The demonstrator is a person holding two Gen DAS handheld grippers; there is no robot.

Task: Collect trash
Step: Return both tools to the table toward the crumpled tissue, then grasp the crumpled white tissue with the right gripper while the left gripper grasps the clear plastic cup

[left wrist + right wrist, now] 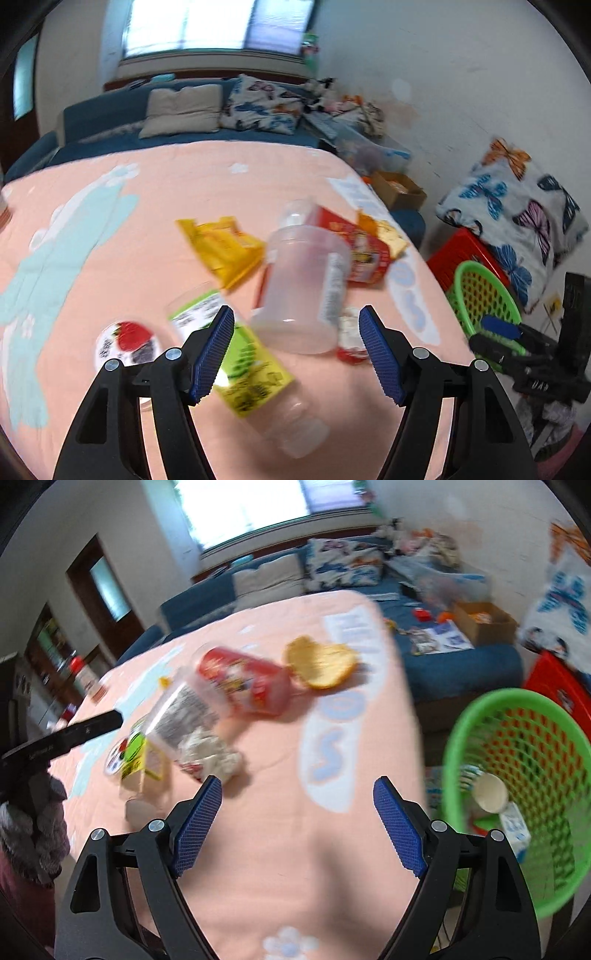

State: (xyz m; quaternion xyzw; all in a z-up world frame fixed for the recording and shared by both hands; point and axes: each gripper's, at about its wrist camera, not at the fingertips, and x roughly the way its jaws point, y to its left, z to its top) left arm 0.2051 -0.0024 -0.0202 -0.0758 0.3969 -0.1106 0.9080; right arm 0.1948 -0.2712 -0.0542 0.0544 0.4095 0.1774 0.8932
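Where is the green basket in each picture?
Left wrist view: the green basket is at the right edge, beside the table, partly behind the other gripper.
Right wrist view: the green basket is big at the lower right, with trash inside.
Shared landmark: the red cup lying on the pink tablecloth.

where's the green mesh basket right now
The green plastic mesh basket sits off the right edge of the pink-covered table, in front of a red crate; in the right wrist view a white paper cup lies inside it.
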